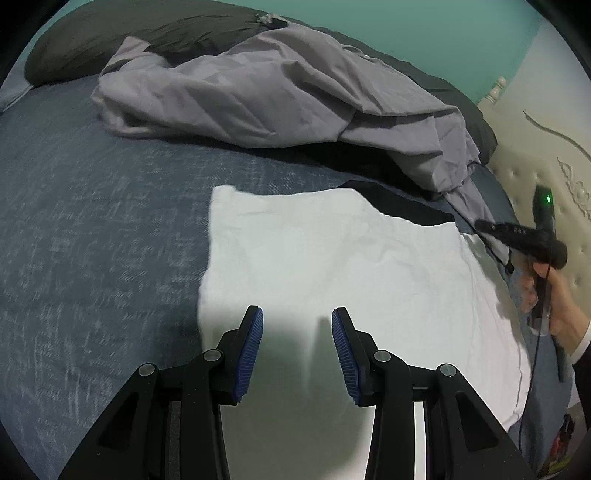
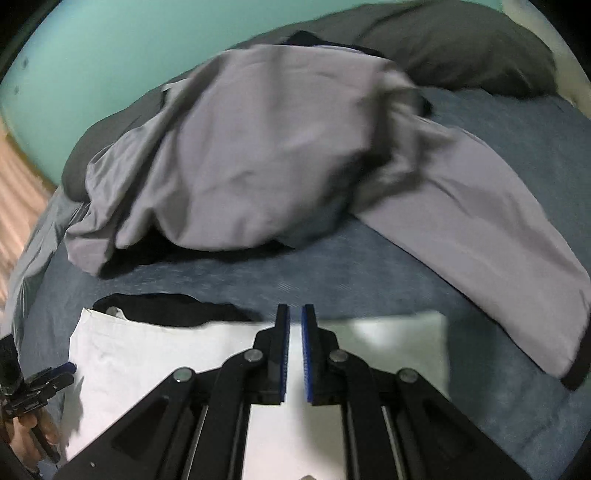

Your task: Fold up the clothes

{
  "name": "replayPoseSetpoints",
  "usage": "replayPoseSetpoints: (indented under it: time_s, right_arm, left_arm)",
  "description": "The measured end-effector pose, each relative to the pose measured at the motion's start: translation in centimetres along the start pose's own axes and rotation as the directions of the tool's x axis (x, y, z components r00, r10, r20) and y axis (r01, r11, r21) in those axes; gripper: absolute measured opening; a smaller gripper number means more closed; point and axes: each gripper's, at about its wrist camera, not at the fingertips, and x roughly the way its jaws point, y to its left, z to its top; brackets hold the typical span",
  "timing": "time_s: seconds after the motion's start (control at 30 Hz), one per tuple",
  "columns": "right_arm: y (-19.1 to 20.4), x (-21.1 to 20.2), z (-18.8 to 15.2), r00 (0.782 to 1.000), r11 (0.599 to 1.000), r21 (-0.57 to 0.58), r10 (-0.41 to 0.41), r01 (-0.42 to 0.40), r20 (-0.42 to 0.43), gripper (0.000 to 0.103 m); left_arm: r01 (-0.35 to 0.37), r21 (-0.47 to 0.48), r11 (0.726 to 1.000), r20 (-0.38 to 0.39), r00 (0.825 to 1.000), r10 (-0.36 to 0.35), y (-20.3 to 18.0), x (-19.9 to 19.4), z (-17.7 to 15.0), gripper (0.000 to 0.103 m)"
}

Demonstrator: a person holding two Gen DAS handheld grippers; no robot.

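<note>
While the left gripper (image 1: 297, 349) hangs over the near part of the white cloth (image 1: 332, 258), its blue pads (image 1: 251, 354) stand spread with nothing between them. That cloth lies flat on the blue bedspread (image 1: 92, 240), folded into a rough rectangle, its left edge straight and its far edge a little rumpled. A black garment (image 1: 399, 206) peeks out from under the cloth's far right corner. Beyond it a grey garment (image 1: 277, 88) lies in a loose heap across the bed, one long part trailing toward the cream headboard (image 1: 546, 155); a dark pillow (image 1: 129, 33) sits behind the heap against the teal wall (image 1: 424, 26). At the cloth's right edge the right gripper (image 1: 480, 223) shows from the side, held in a hand (image 1: 554, 295) with a dark sleeve; a green light glows on it. From its own camera, the right gripper (image 2: 295, 350) has its pads (image 2: 282, 350) drawn almost together, a thin slit of white showing between them and nothing pinched, its tips above the cloth's (image 2: 166, 354) far edge. That view is blurred. The left gripper (image 2: 48, 380) appears there low at the left, beside the cloth's corner.
</note>
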Motion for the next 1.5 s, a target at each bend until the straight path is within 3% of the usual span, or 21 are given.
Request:
replayPoseSetpoints:
  time_s: [0.27,0.3,0.37,0.43,0.57,0.83,1.0,1.33,1.5]
  right_arm:
    - [-5.5,-5.8,-4.8,0.997,0.995,0.101,0.033,-0.026,-0.067,0.008]
    - [-6.0,-6.9,-5.7,0.997,0.993,0.112,0.042,-0.034,-0.071,0.012]
    - [-6.4,-8.3,-7.1,0.995,0.989,0.135,0.063,-0.052,-0.078,0.034]
    - [-6.8,-9.8,-8.9,0.991,0.983,0.17,0.09,-0.073,-0.095,0.048]
    - [-7.1,-12.5,-12.6,0.984,0.973,0.202,0.134,-0.109,-0.117,0.049]
    - [-8.1,-15.8,-19.7,0.975,0.973,0.201,0.151,-0.117,-0.163,0.049]
    - [-8.6,-16.0,-22.9,0.962,0.954,0.256,0.207,-0.159,-0.175,0.049]
    - [-8.6,-15.8,-25.3,0.942,0.922,0.295,0.302,-0.25,-0.146,0.049]
    - [-7.8,-15.3,-25.3,0.943,0.933,0.271,0.287,-0.236,-0.168,0.049]
  left_arm:
    - [-0.011,-0.058,0.998,-0.048,0.999,0.008,1.9,-4.2,-3.3,0.047]
    - [-0.016,-0.065,0.998,-0.055,0.998,0.013,2.1,-4.8,-3.9,0.047]
    - [-0.02,-0.084,0.996,-0.067,0.998,0.015,2.5,-6.1,-5.3,0.048]
    - [-0.019,-0.095,0.995,-0.08,0.997,0.011,2.8,-7.1,-6.5,0.049]
    - [0.0,-0.133,0.991,-0.099,0.995,-0.013,3.3,-9.0,-9.2,0.056]
    - [0.033,-0.218,0.975,-0.107,0.993,-0.058,4.5,-11.1,-13.2,0.058]
    - [0.037,-0.248,0.968,-0.119,0.99,-0.069,4.6,-11.5,-15.2,0.058]
    - [0.076,-0.293,0.953,-0.107,0.988,-0.112,4.6,-11.2,-16.7,0.058]
    - [0.086,-0.309,0.947,-0.088,0.989,-0.119,4.6,-10.7,-16.8,0.057]
